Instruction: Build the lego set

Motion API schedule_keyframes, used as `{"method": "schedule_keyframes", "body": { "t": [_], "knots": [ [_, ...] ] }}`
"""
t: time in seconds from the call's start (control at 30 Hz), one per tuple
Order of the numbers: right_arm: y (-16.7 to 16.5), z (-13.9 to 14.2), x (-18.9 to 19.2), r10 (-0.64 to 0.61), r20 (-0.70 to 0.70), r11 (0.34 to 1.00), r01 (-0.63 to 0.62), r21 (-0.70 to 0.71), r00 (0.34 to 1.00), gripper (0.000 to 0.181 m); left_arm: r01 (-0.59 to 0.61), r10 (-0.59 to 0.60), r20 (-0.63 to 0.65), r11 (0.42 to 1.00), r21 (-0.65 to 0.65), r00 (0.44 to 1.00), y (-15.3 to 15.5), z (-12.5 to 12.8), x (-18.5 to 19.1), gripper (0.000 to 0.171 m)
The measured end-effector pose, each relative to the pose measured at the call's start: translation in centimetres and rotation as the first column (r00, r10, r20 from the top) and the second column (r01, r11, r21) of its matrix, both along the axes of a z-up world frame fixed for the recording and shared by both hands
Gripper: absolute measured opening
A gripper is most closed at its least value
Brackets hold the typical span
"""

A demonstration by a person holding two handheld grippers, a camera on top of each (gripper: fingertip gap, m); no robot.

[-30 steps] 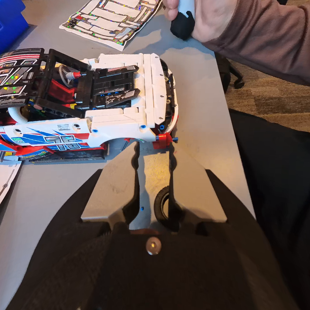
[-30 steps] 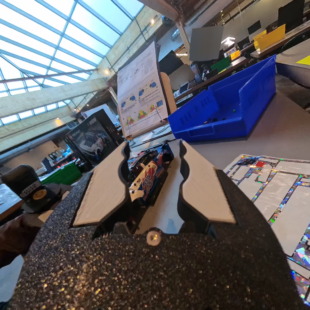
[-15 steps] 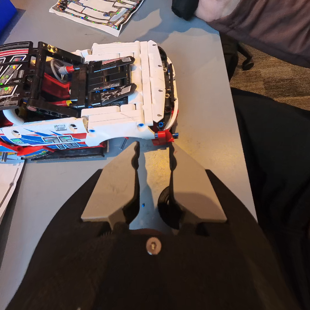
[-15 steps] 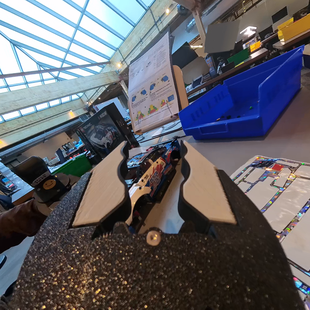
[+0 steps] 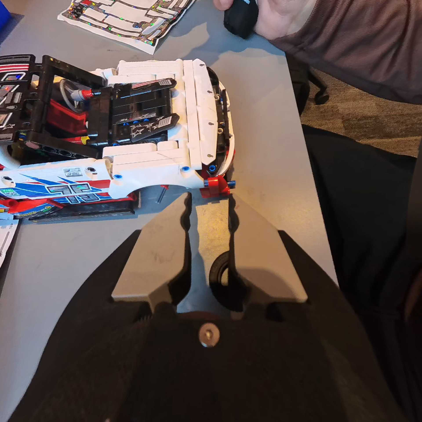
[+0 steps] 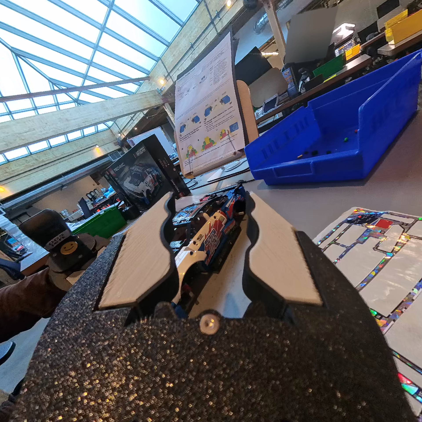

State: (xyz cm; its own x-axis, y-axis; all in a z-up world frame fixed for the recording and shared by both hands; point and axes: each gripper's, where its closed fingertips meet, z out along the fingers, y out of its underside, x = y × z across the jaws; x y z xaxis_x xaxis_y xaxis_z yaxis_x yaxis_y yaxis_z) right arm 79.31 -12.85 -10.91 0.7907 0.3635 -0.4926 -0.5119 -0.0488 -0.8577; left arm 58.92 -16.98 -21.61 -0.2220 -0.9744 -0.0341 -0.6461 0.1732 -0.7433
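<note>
Building is far along: the car (image 5: pixel 118 137) lies on the grey table (image 5: pixel 269 141), body white at the nose with blue and red side panels, and its front wheel arch stands bare with a thin axle poking out beneath. We judge the step in hand to be fitting a wheel. A black tyre (image 5: pixel 220 272) sits on the table near the car's nose, low between our left gripper's (image 5: pixel 209 198) jaws and half hidden behind one finger; the jaws stand apart and we cannot tell whether any finger touches the tyre. The fingertips hover just short of the red piece at the car's front corner. Next, as we read it, the tyre must be gripped squarely, lifted and lined up with that axle, while the car is kept from sliding. Our right gripper (image 6: pixel 209 198) is open too and holds nothing, pointing along the car's (image 6: pixel 205 242) flank from its nose. Only the left view shows the tyre, the bare arch and the hand (image 5: pixel 274 16) beyond the car. Only the right view shows what lies past the car's tail: a blue bin (image 6: pixel 338 141), an instruction sheet (image 6: pixel 207 114) on a stand, and the set's box (image 6: pixel 146 173). Both show the sticker sheet (image 5: pixel 123 20) beside the car.
</note>
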Motion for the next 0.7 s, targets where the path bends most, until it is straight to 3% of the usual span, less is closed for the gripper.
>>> {"method": "schedule_keyframes", "body": {
  "t": [0.33, 0.57, 0.7],
  "knots": [
    [-0.5, 0.4, -2.3, 0.011, 0.167, 1.000, -0.014, 0.017, 0.986, 0.060, 0.001, 0.001, 0.052, 0.999, -0.035, 0.999, 0.6, 2.0, -0.3, 0.029],
    [-2.4, 0.8, -4.6, -0.009, 0.312, 0.998, -0.012, 0.064, 0.950, 0.059, -0.071, 0.084, 0.040, 0.965, -0.254, 0.996, 1.5, 2.1, -0.8, 0.030],
    [-4.5, -0.3, -7.7, 0.029, 0.388, 0.999, -0.019, -0.029, 0.921, 0.056, -0.107, 0.137, 0.060, 0.928, -0.357, 0.989, 2.8, 2.8, -0.2, 0.028]
  ]
}}
